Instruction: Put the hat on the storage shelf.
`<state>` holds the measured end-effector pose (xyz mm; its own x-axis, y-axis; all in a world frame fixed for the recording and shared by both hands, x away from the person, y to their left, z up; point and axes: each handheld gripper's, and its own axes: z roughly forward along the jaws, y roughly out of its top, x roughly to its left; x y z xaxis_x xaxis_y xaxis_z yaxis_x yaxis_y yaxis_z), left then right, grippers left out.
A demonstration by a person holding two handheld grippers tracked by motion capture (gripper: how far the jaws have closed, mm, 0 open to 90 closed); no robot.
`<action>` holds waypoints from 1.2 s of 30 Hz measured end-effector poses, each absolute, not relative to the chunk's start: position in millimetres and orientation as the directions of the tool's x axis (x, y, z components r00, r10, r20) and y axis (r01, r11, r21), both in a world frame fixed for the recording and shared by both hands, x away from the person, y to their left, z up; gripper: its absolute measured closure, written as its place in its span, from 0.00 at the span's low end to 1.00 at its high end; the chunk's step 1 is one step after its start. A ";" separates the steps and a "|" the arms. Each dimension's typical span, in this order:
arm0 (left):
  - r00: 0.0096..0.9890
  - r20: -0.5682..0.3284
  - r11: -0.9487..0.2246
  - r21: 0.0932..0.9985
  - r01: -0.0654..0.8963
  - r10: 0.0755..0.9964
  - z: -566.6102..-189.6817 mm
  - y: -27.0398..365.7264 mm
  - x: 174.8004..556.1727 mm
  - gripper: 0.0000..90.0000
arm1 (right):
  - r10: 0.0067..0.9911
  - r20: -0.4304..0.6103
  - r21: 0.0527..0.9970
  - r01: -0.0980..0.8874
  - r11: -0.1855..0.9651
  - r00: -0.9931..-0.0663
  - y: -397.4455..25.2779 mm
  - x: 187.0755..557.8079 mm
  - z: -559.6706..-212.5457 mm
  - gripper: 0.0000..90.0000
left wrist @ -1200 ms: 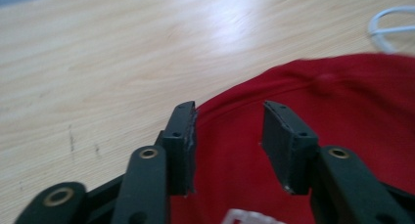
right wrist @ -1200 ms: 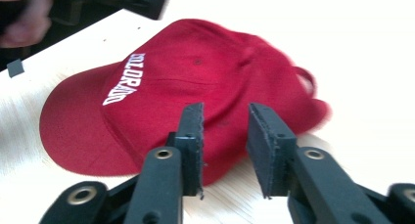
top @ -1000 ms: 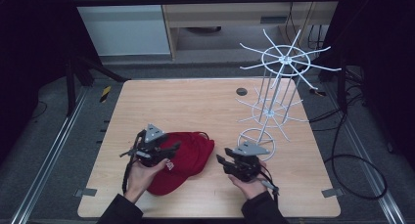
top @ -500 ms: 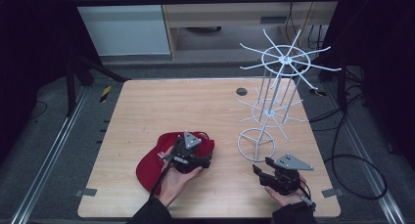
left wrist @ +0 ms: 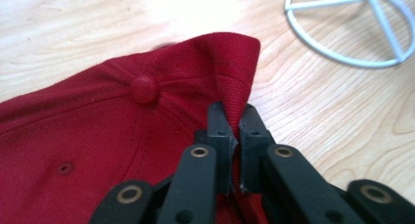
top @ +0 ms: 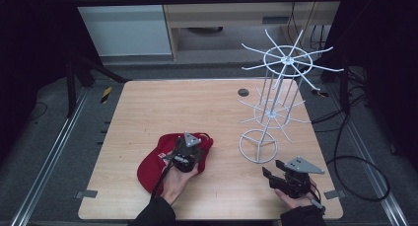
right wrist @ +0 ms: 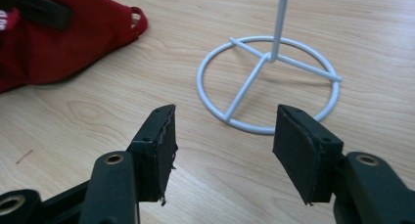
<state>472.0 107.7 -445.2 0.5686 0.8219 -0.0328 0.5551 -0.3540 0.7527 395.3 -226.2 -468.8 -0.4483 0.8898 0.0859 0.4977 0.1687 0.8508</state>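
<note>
Cap: the red cap (top: 167,157) lies on the wooden table (top: 197,107) near its front edge, left of the stand, crown up with the top button (left wrist: 143,88) showing.

Your left gripper: your left gripper (left wrist: 234,123) has its jaws pressed together on a raised fold of the cap's fabric just beside the button, with cloth squeezed between the pads.

Why that grip: pinching a fold near the crown looks like the way to lift the cap without crushing the brim, so that the cap hangs open below the pinch.

Left hand pose: your left hand (top: 176,179) comes in from the front edge with the forearm angled toward the middle, and the gripper sits on top of the cap, pointing toward the stand's base.

Stand: the white wire stand (top: 276,95) rises at the right of the table, its ring base (right wrist: 266,82) flat on the wood and its spokes bare.

Your right gripper: your right gripper (right wrist: 222,141) has its jaws wide apart and holds nothing; they point at the ring base, close to it but not touching.

Right hand pose: your right hand (top: 296,199) rests low near the front right corner, well apart from the cap.

Why it waits there: it seems placed to steady the stand or take the cap's other side once you lift.
</note>
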 end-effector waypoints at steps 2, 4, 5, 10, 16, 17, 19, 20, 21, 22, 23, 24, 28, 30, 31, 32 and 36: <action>0.578 -0.032 -0.344 0.777 0.528 0.816 -437.6 112.7 467.9 0.97 | 0.893 0.081 0.853 0.494 0.168 -0.442 -228.9 395.2 -469.3 0.46; 0.584 -0.046 -0.317 0.804 0.503 0.810 -427.5 119.2 463.2 0.97 | 0.898 0.078 0.854 0.494 0.164 -0.433 -232.1 395.0 -469.5 0.46; 0.588 -0.060 -0.295 0.821 0.489 0.807 -421.7 123.4 461.1 0.97 | 0.900 0.079 0.854 0.495 0.161 -0.429 -234.0 394.9 -469.6 0.46; 0.596 -0.124 -0.174 0.892 0.417 0.794 -387.3 148.4 450.8 0.97 | 0.911 0.089 0.859 0.494 0.135 -0.403 -243.7 394.7 -470.3 0.46; 0.607 -0.152 -0.064 0.946 0.319 0.780 -345.9 171.1 441.5 0.97 | 0.921 0.090 0.862 0.492 0.118 -0.379 -253.1 395.0 -471.3 0.46; 0.606 -0.153 -0.050 0.951 0.305 0.781 -340.0 173.3 440.9 0.97 | 0.922 0.091 0.862 0.494 0.117 -0.376 -254.2 394.9 -471.2 0.46; 0.612 -0.167 -0.020 0.958 0.286 0.773 -329.3 177.5 440.9 0.97 | 0.924 0.088 0.864 0.490 0.115 -0.371 -255.8 395.2 -471.4 0.46; 0.615 -0.175 -0.002 0.961 0.276 0.769 -324.4 179.1 441.0 0.97 | 0.925 0.087 0.865 0.490 0.114 -0.370 -256.6 395.2 -471.5 0.46; 0.621 -0.189 0.022 0.963 0.267 0.761 -319.7 180.0 441.3 0.98 | 0.926 0.088 0.866 0.488 0.112 -0.368 -257.1 395.3 -471.7 0.46; 0.630 -0.204 0.044 0.965 0.259 0.749 -315.0 180.8 441.5 0.98 | 0.926 0.083 0.864 0.489 0.117 -0.368 -257.9 395.4 -471.8 0.46; 0.638 -0.216 0.067 0.966 0.250 0.739 -310.0 181.0 441.6 0.98 | 0.927 0.085 0.864 0.491 0.114 -0.365 -258.2 395.5 -472.0 0.46; 0.647 -0.221 0.084 0.968 0.236 0.730 -304.9 180.6 441.7 0.97 | 0.928 0.086 0.863 0.493 0.113 -0.363 -258.6 395.5 -472.2 0.46; 0.670 -0.230 0.142 0.973 0.184 0.706 -282.4 173.6 439.6 0.98 | 0.929 0.088 0.864 0.491 0.108 -0.359 -260.5 395.6 -472.8 0.45; 0.679 -0.232 0.169 0.973 0.158 0.697 -270.3 169.1 438.1 0.98 | 0.930 0.086 0.865 0.490 0.108 -0.357 -261.4 395.7 -473.0 0.45; 0.682 -0.227 0.177 0.974 0.144 0.695 -264.0 166.8 437.6 0.98 | 0.931 0.086 0.864 0.492 0.108 -0.355 -261.6 395.8 -473.2 0.45; 0.685 -0.222 0.183 0.974 0.131 0.694 -257.8 164.7 437.3 0.98 | 0.931 0.087 0.864 0.492 0.107 -0.355 -261.8 395.9 -473.3 0.45; 0.705 -0.216 0.212 0.973 0.095 0.675 -234.9 155.8 435.7 0.98 | 0.931 0.085 0.863 0.493 0.110 -0.356 -261.9 396.5 -474.0 0.45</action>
<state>435.7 155.8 -234.9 0.7052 0.6753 -0.2161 0.0947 0.2123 0.9726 396.5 -261.9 -474.0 -0.3563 0.9305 0.0848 0.4930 0.1101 0.8630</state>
